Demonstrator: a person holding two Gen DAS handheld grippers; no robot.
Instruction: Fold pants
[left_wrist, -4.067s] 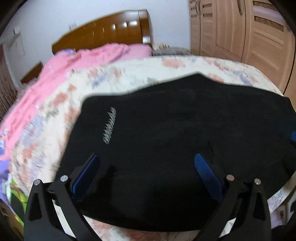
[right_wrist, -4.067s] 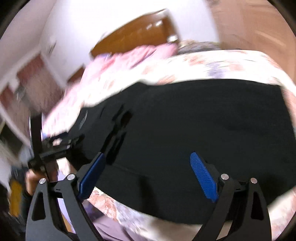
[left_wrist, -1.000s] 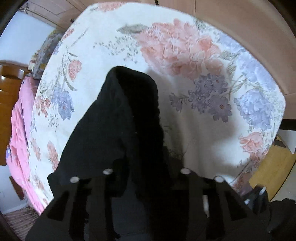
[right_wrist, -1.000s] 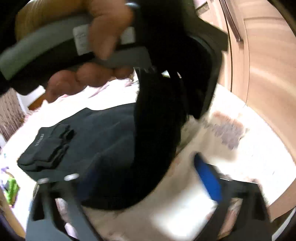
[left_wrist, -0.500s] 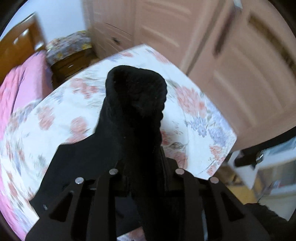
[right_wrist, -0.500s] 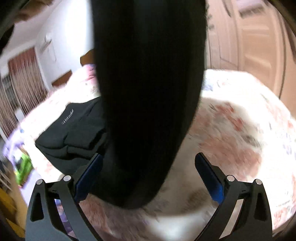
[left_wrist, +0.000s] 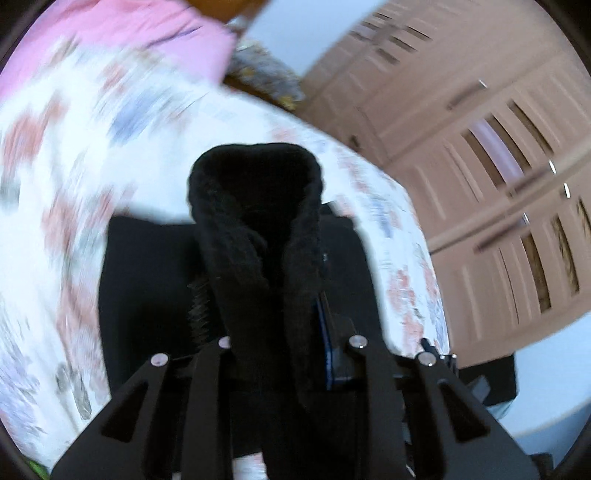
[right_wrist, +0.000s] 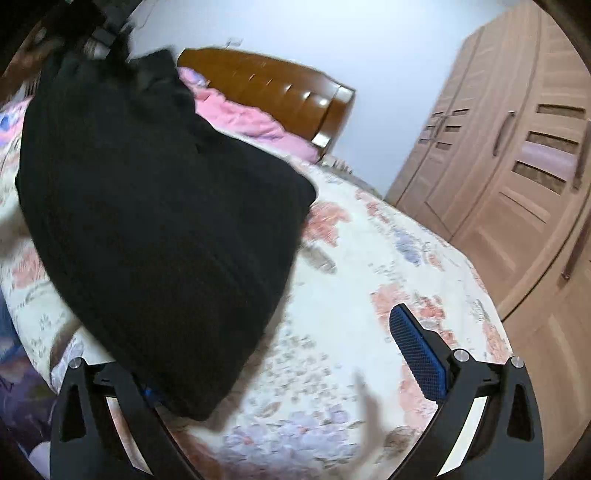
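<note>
A bedroom in a home is shown — a bed (right_wrist: 388, 266) covered by a floral bedspread fills most of both views, and a glossy brown wooden headboard (right_wrist: 266, 88) is seen at its far end. A rumpled pink blanket (right_wrist: 240, 118) is spread near the headboard. A tall wardrobe (right_wrist: 517, 147) of light wood with louvred door panels and long metal handles is set beside the bed, against a plain pale wall (right_wrist: 332, 40) — furnishings typical of a lived-in household.
</note>
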